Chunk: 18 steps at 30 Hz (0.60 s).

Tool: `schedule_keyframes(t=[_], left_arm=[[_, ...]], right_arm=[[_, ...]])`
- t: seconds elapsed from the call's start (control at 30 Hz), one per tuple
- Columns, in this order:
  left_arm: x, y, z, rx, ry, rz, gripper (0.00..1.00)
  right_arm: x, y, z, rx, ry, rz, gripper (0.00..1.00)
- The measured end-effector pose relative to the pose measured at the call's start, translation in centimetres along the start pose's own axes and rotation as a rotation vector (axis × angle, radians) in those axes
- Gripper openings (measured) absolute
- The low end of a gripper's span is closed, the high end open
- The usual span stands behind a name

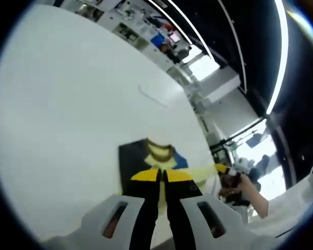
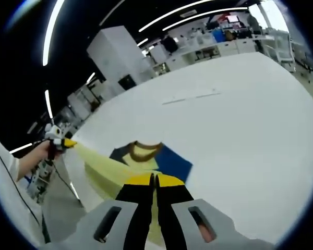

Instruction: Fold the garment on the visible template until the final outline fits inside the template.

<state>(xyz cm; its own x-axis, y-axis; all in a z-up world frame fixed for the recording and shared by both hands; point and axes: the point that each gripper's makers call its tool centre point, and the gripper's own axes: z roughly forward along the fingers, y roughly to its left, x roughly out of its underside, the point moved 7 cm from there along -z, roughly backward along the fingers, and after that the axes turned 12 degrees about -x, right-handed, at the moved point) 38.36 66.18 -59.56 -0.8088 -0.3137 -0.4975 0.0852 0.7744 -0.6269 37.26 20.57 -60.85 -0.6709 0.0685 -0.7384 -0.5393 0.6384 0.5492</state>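
A yellow garment (image 1: 159, 152) with a brown collar and blue sleeves hangs over the white table (image 1: 68, 104). My left gripper (image 1: 161, 175) is shut on its yellow fabric. The right gripper (image 1: 223, 169), held in a hand, comes in from the right, shut on a yellow edge. In the right gripper view the garment (image 2: 101, 167) stretches as a yellow band from the left gripper (image 2: 68, 142) at far left to my right gripper (image 2: 154, 179), shut on it. A blue sleeve (image 2: 172, 161) hangs beside the collar. Faint template lines (image 2: 193, 98) (image 1: 154, 96) mark the table (image 2: 240, 114) beyond.
A person's hand (image 2: 34, 159) and white sleeve (image 1: 289, 200) show at the table's side. Shelves and desks (image 2: 208, 47) (image 1: 161, 39) stand past the table's far edge. White surface spreads widely around the garment.
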Motion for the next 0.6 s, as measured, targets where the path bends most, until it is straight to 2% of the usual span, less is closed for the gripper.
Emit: schedule_keyframes(t=[0.33, 0.6], left_arm=[[-1.1, 0.8, 1.6, -0.013, -0.008, -0.011, 0.0], [-1.6, 1.9, 3.7, -0.048, 0.005, 0.002, 0.0]], right_arm=[[-1.3, -1.0, 1.0, -0.005, 0.0, -0.019, 0.02], [-1.0, -2.8, 2.6, 0.013, 0.029, -0.022, 0.02]])
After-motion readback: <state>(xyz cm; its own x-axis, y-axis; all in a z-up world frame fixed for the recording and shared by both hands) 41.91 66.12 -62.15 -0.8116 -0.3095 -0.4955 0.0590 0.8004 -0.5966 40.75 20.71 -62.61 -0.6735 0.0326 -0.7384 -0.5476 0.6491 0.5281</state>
